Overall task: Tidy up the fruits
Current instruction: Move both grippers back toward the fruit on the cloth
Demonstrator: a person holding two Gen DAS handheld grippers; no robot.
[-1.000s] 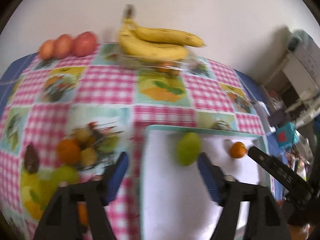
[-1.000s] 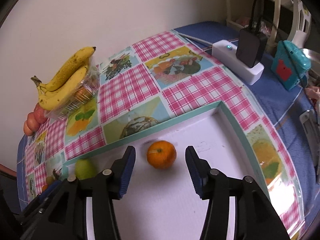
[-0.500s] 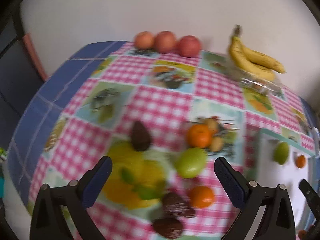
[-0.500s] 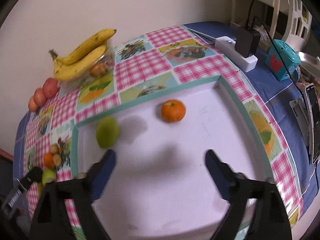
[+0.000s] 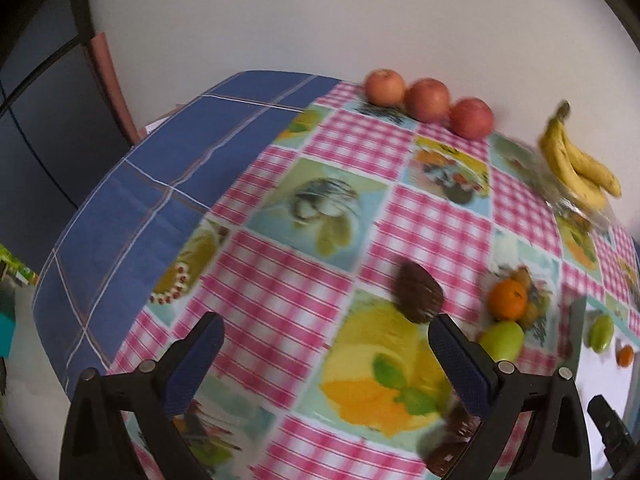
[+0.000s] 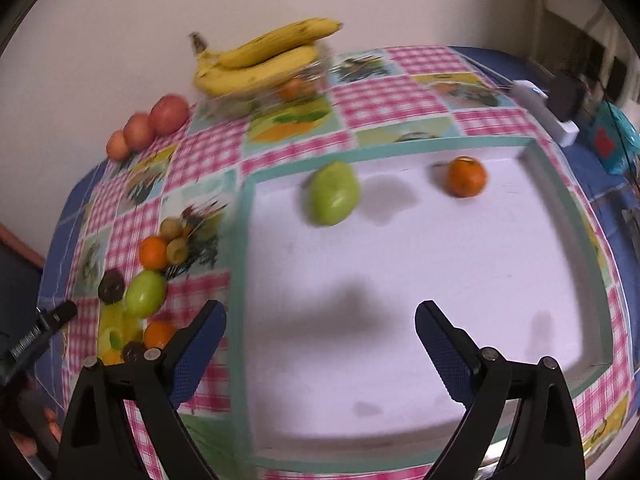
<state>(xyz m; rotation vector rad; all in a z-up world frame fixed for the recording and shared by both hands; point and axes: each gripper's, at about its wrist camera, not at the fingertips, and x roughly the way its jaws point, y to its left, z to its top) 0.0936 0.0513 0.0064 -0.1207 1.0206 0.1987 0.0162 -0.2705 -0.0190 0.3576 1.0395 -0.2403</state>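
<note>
The left gripper [image 5: 326,346] has its jaws spread wide, having just been opening, with nothing between them; it hangs over a printed lemon patch on the checked tablecloth [image 5: 420,232]. At about 1 o'clock from its right finger lies a dark brown fruit [image 5: 418,292], and further toward 2 o'clock an orange [image 5: 507,300] sits just above a green fruit [image 5: 502,340] that touches it or nearly so. Only this view shows the blue cloth [image 5: 160,208] at 10 o'clock. Three apples [image 5: 428,100] line the wall at 12 o'clock and the bananas [image 5: 576,170] lie at 2 o'clock. The right gripper [image 6: 320,344] is likewise spread, its jaws having just been opening, empty over the white tray [image 6: 400,280]. This view alone shows the whole tray: a green fruit [image 6: 333,199] rests at 12 o'clock against the far rim, an orange [image 6: 466,177] at 1 o'clock near the far right corner, the two well apart. The left view catches only a sliver of the tray at its right edge. Left of the tray, at 9 to 10 o'clock, the loose fruit clusters on the cloth, with the tip of the left gripper just beside it. A white power strip [image 6: 544,112] lies at 2 o'clock.
</note>
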